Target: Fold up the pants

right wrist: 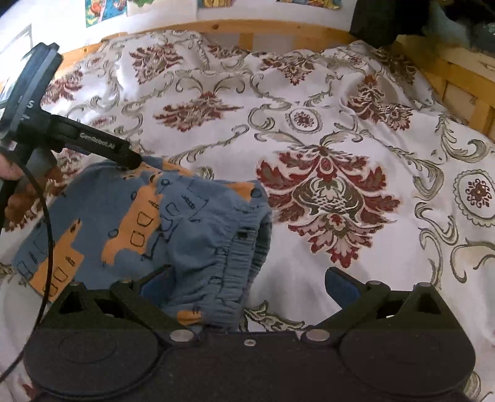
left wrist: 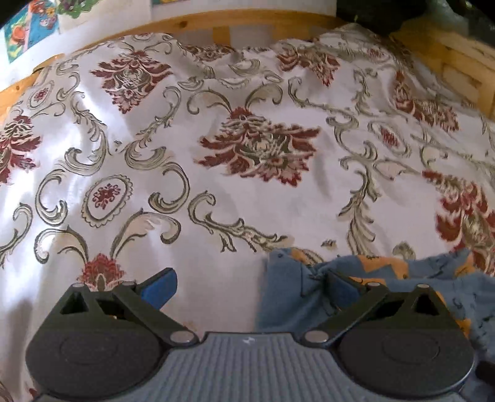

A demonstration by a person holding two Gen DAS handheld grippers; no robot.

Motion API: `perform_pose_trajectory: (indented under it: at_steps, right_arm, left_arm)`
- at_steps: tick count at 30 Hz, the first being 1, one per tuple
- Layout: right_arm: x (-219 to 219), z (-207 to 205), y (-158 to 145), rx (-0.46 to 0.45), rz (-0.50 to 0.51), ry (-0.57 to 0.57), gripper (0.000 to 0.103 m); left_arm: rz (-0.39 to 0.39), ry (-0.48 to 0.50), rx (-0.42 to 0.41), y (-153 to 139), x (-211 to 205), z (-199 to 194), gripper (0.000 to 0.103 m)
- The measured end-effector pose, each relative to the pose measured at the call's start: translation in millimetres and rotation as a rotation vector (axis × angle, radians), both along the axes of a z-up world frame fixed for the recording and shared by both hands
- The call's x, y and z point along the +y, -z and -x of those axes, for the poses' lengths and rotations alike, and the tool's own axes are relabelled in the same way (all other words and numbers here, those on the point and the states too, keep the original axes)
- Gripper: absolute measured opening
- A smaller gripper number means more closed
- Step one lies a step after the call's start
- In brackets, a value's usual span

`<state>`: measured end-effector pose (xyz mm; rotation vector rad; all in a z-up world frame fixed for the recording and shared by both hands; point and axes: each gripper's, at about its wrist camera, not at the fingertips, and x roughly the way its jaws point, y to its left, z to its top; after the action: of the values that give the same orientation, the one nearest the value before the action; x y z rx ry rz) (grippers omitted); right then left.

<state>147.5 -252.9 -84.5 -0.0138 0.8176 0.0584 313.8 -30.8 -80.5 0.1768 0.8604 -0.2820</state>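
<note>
Step judged: early, pre-grasp; garment bunched, no fold laid.

Left tool (left wrist: 250, 286): spread wide, nothing held. Pants (left wrist: 355, 290), blue with orange patches, at and beyond its right finger, crumpled on the bedspread (left wrist: 185, 173). Bare bedspread ahead and left of this tool. Wooden bed rail (left wrist: 198, 21) far ahead marks the limit.

Right tool (right wrist: 247, 286): also spread wide, gripping nothing. Pants (right wrist: 148, 222) ahead-left, elastic waistband (right wrist: 229, 256) bunched just beside its left finger, possibly touching. Left tool (right wrist: 123, 154) seen from here low over the far edge of the pants.

Next move, judged: close on waistband or a corner, spread the garment flat. Open bedspread (right wrist: 386, 173) ahead-right gives room.
</note>
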Motion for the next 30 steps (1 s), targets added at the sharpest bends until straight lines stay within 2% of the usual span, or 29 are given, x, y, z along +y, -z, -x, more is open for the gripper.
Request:
perform_pose_trajectory:
  at_steps: [4,8,13,19,21,23,26,28,30]
  right_arm:
    - [-8.1,7.2,-16.7,-0.042,-0.084,-0.034,0.102]
    - [-13.1,9.1,-28.4,-0.037,-0.161,-0.055,0.102]
    - [-16.4,16.2,-42.0,-0.011,-0.205,-0.095,0.102]
    - [-41.3,2.2,-41.7,0.106,-0.391,-0.125,0.102]
    - [-47.3,-5.3,-37.6,0.140,-0.437,-0.171,0.102]
    - [-52.7,-11.9,-32.9,0.146,-0.482,-0.214,0.102]
    - [-62.5,-24.4,-23.9,0.143,-0.570,-0.212,0.102]
    - [-66.9,-31.8,-19.9,0.143,-0.596,-0.211,0.102]
    - [-67.5,-38.4,-16.2,0.159,-0.573,-0.212,0.102]
  left_arm:
    - [0.040,-0.010,-0.043,-31.4,11.4,21.7,0.103]
    - [0.088,-0.012,-0.013,-50.6,28.3,53.5,0.103]
    - [0.086,-0.062,0.052,-61.1,40.5,94.3,0.103]
    - [0.082,-0.023,0.142,-56.8,45.2,115.8,0.103]
    - [0.082,-0.003,0.151,-52.4,45.2,114.1,0.103]
    - [0.097,0.007,0.143,-46.4,45.4,109.9,0.103]
    - [0.113,0.024,0.160,-34.5,43.9,97.7,0.103]
    - [0.113,0.043,0.173,-27.4,42.0,91.3,0.103]
    - [0.116,0.077,0.178,-21.1,39.3,86.8,0.103]
